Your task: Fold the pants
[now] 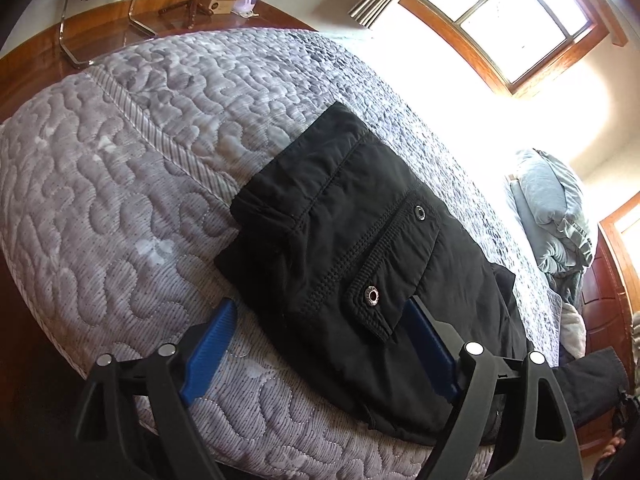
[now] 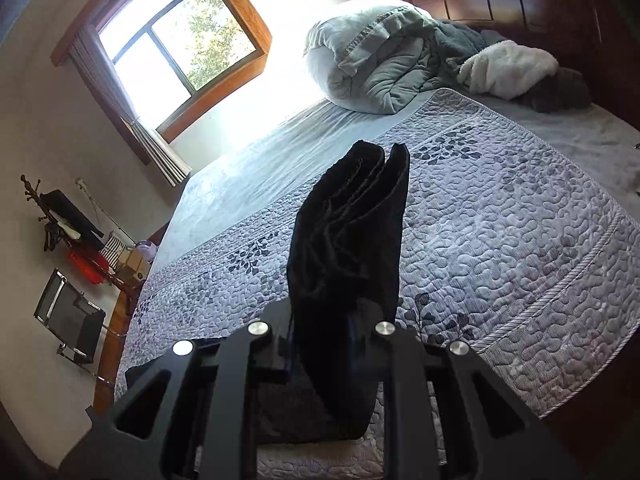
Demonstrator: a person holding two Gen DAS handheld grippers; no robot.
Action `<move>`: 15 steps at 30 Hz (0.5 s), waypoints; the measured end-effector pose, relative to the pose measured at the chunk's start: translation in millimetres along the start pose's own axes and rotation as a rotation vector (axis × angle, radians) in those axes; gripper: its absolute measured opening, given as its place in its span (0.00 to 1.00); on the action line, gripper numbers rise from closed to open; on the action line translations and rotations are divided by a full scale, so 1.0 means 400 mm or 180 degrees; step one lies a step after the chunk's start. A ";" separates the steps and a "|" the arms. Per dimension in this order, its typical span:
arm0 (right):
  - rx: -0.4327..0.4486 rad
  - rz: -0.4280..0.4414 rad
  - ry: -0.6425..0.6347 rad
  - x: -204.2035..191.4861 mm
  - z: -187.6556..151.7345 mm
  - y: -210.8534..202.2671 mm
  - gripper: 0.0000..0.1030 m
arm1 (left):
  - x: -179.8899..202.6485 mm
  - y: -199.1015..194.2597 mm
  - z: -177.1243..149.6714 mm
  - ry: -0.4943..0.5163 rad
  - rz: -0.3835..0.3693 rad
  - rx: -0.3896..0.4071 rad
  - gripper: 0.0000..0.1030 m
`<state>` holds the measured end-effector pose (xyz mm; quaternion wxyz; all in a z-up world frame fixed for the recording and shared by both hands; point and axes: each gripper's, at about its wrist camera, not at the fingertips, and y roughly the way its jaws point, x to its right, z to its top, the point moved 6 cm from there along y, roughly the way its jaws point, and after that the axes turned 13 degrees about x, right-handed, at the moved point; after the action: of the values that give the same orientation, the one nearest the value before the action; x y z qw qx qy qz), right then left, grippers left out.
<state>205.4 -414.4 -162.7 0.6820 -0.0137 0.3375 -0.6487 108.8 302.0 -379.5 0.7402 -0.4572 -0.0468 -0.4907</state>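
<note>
The left tongs [image 1: 320, 320] stand spread wide, blue fingers [image 1: 210, 350] at 7 and 5 o'clock, gripping nothing. The right tongs [image 2: 322, 340] are clamped tight on black pants [image 2: 352, 232], whose cloth rises toward 12 o'clock.

Black gripper [image 1: 320, 328] frames (blue pads [image 1: 212, 344], silver screws)

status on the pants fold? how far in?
Done: the pants lie on the quilt as a compact layered bundle, pocket side up. In hand: the right tongs are shut on a bunched part of the pants, lifted off the bed; the left tongs are open astride the bundle. Left: lay that part down and flatten.
</note>
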 end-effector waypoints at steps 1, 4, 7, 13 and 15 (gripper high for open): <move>-0.0004 0.0004 -0.0032 -0.013 -0.001 0.001 0.17 | 0.000 0.000 -0.002 -0.0008 -0.0009 -0.0007 0.83; -0.0002 0.0026 -0.0150 -0.055 -0.006 0.003 0.17 | -0.001 -0.003 -0.006 -0.0021 -0.0042 -0.0010 0.83; -0.0003 0.0010 -0.0307 -0.097 -0.016 0.008 0.17 | -0.002 -0.005 -0.011 -0.0038 -0.0061 -0.0009 0.84; -0.0066 0.0038 -0.0578 -0.179 -0.054 0.029 0.17 | -0.007 -0.008 -0.018 -0.0081 -0.0083 -0.0012 0.84; -0.0104 0.0066 -0.0645 -0.205 -0.071 0.039 0.17 | -0.007 -0.008 -0.020 -0.0069 -0.0092 -0.0025 0.84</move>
<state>211.3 -326.8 -155.5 0.7190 -0.0869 0.2775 -0.6312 101.9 297.6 -383.5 0.7307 -0.4647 -0.0596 -0.4966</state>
